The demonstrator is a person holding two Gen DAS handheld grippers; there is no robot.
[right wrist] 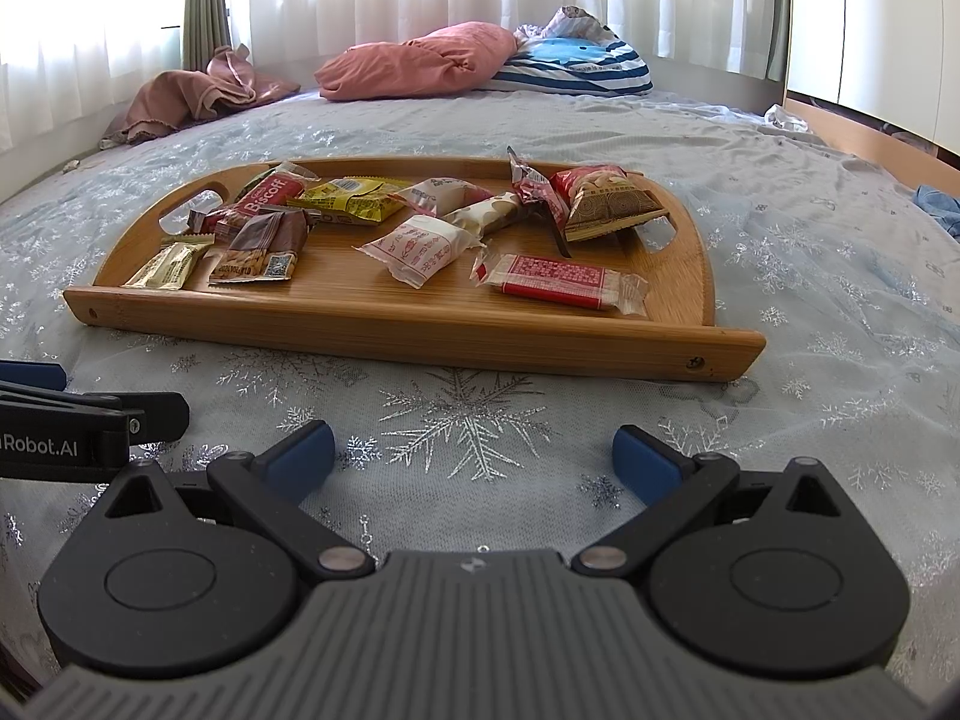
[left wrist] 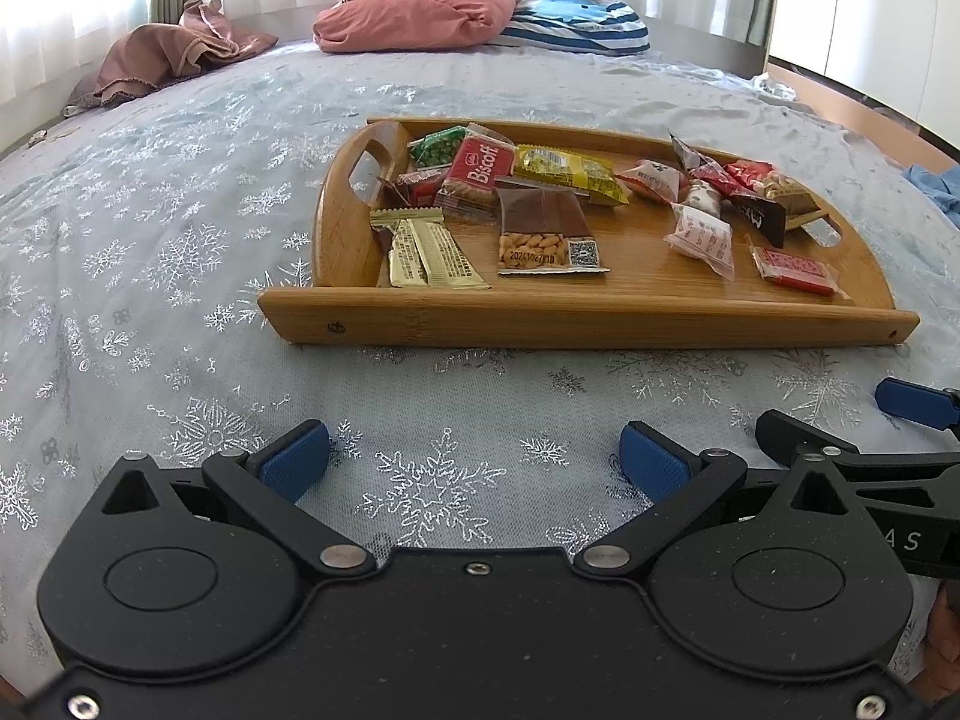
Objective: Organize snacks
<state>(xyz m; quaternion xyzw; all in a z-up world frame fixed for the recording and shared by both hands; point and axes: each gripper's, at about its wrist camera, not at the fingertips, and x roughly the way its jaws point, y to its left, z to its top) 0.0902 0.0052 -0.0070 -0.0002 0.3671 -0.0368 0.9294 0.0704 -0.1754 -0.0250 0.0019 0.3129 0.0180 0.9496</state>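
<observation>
Left claw [left wrist: 474, 459] low over the bed [left wrist: 180, 252], blue pads spread wide, nothing between them, aimed at the near wall of the wooden tray [left wrist: 588, 321]. Right claw [right wrist: 474, 456] level beside it, likewise spread and empty, pointed at the same tray [right wrist: 420, 339] from slightly further right. Each claw's neighbour visible at the frame edge; "Robot.AI" readable on the left one's side in the right wrist view.

On the tray, well ahead of both claws, all the snacks:
- red Biscoff pack [left wrist: 480, 165] toward the left handle, "Biscoff" in white script; also seen at [right wrist: 264, 195].
- green packet [left wrist: 437, 146] behind it, print too small to read.
- yellow packet [left wrist: 570, 171] lying beside the Biscoff.
- brown-topped clear packet [left wrist: 546, 234] of orange pieces, stamped "20241027" with a QR code.
- gold wrapper [left wrist: 423, 249] in the near left corner, covered in fine text, unreadable.
- white packet with red print [right wrist: 420, 249] mid-tray, characters not legible.
- flat red bar in clear wrap [right wrist: 561, 282] near the right front, lying apart from the others.
- red nut bag [right wrist: 591, 183] and tan patterned pack [right wrist: 612, 210] piled by the right handle.

Further up the bed, a pink pillow [left wrist: 414, 15] against a blue-striped one [left wrist: 576, 24], brown cloth [left wrist: 168, 54] to the left.
</observation>
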